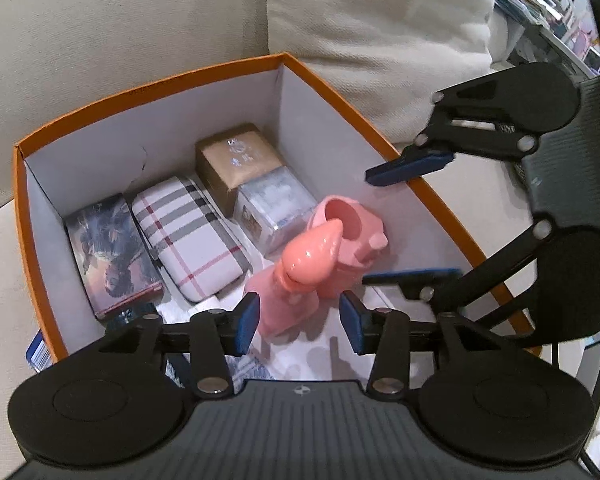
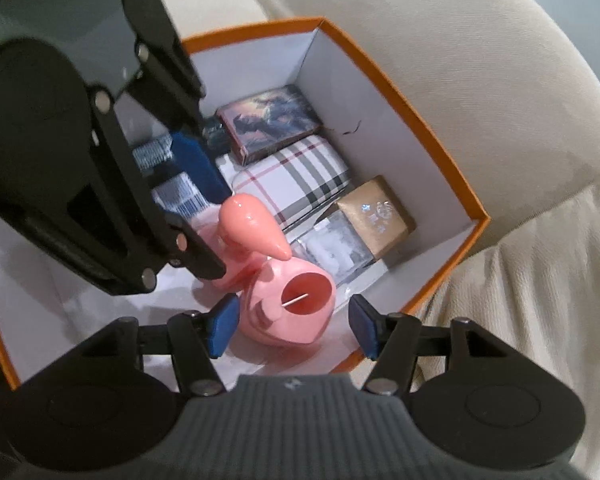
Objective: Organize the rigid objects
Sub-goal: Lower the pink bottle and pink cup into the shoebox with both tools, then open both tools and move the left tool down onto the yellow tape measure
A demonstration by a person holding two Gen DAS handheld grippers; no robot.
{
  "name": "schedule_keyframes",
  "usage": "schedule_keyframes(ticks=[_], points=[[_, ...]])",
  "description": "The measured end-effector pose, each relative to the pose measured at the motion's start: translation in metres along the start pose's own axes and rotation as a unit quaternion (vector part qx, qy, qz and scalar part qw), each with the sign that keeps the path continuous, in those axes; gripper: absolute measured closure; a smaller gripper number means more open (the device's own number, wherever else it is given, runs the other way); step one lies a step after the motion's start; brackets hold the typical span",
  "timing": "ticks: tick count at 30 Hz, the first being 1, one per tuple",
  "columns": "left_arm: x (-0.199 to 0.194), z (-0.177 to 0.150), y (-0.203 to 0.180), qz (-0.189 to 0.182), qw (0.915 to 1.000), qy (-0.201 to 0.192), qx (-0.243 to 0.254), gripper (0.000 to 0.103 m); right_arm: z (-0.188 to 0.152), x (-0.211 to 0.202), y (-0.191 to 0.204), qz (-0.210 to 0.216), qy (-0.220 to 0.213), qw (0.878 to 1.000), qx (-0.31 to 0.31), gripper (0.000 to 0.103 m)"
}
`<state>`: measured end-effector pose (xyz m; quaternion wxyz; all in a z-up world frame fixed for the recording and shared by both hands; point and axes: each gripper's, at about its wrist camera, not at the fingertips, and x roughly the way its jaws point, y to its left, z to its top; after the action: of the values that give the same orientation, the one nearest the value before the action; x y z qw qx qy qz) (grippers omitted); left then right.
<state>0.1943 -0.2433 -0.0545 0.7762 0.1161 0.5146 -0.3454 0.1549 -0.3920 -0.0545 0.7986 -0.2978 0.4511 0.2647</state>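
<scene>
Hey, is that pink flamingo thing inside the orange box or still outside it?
Inside. The pink flamingo stands on the white floor of the orange box, enclosed by its walls, beside the plaid case.

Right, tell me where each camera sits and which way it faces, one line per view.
Left wrist: on the left gripper, angled down into the orange cardboard box; its own blue pads show, and the right gripper at right.
Right wrist: on the right gripper, angled down into the box from the opposite side; the left gripper shows at left.
Shared: glossy pink flamingo figurine, plaid case.
</scene>
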Motion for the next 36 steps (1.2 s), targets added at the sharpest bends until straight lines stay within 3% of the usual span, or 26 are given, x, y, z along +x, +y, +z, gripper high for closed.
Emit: schedule_keyframes(ticks=[2, 5, 12, 18, 23, 28, 33, 36], points=[[-0.007, -0.003, 0.002, -0.005, 1.0000, -0.004, -0.003, 0.063, -0.003, -0.009, -0.002, 0.001, -0.007, 0.999, 0.042, 0.048], [-0.023, -0.007, 0.008, -0.005, 0.9996, -0.019, -0.019, 0.068, -0.009, -0.021, -0.004, 0.014, -0.016, 0.993, 0.119, 0.064], [-0.074, -0.017, 0.017, 0.018, 0.9971, -0.061, -0.042, 0.078, -0.022, -0.032, 0.006, 0.010, -0.020, 0.963, 0.269, 0.085], [-0.128, -0.036, 0.024, 0.030, 0.9920, -0.103, -0.067, 0.088, -0.024, -0.057, 0.022, -0.014, -0.060, 0.929, 0.366, 0.097], [-0.163, -0.065, 0.039, 0.065, 0.9896, -0.083, -0.098, 0.090, -0.014, -0.082, 0.056, -0.012, -0.111, 0.909, 0.402, 0.102], [-0.179, -0.112, 0.058, 0.082, 0.9847, -0.056, -0.143, 0.090, 0.010, -0.101, 0.106, 0.011, -0.151, 0.903, 0.401, 0.102], [-0.166, -0.158, 0.055, 0.074, 0.9922, -0.030, -0.096, 0.089, 0.031, -0.096, 0.160, 0.055, -0.152, 0.909, 0.384, 0.101], [-0.150, -0.177, 0.052, 0.070, 0.9957, -0.009, -0.061, 0.080, 0.035, -0.078, 0.188, 0.072, -0.124, 0.911, 0.387, 0.100]])
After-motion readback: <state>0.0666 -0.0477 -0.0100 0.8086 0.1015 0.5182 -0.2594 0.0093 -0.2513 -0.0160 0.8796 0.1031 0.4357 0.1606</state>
